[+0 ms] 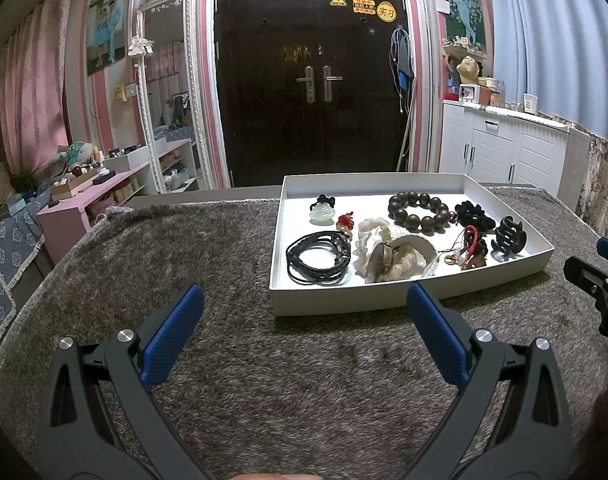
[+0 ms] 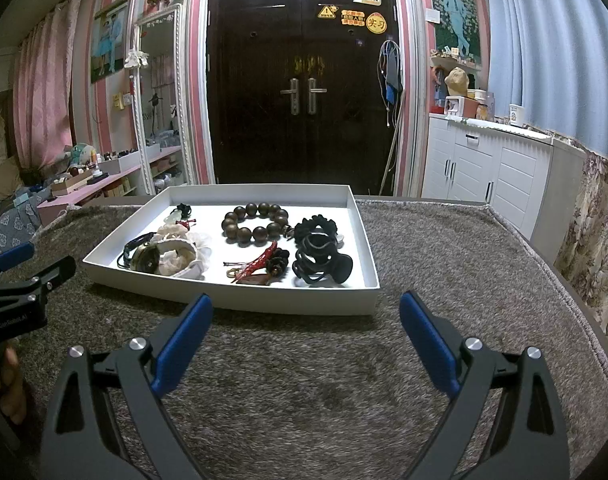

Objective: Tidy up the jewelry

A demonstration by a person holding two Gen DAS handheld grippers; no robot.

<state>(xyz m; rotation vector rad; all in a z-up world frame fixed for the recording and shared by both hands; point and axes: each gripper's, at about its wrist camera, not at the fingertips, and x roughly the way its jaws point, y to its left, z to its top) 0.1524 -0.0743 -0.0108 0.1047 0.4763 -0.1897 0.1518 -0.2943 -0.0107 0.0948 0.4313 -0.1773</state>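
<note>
A shallow white tray [image 1: 304,300] [image 2: 240,300] lies on a shaggy brown rug. In it are a dark wooden bead bracelet [image 1: 419,210] [image 2: 256,224], a black cord bracelet [image 1: 317,258], a white scrunchie with a round metal piece [image 1: 387,258] [image 2: 172,256], a pale green pendant [image 1: 323,212], a black hair claw [image 1: 508,238] [image 2: 323,266], a black scrunchie [image 1: 473,214] [image 2: 315,226] and red-corded charms [image 1: 469,248] [image 2: 260,266]. My left gripper [image 1: 305,300] hovers open, low over the rug, just in front of the tray. My right gripper [image 2: 305,312] is open before the tray's front right corner.
The rug [image 1: 184,260] covers a table whose edges fall away left and right. Beyond it stand a dark double door [image 1: 311,80], a tall mirror [image 1: 166,92], a pink shelf [image 1: 104,188] with clutter and a white cabinet [image 1: 503,148]. A hand [image 2: 8,380] holds the other gripper.
</note>
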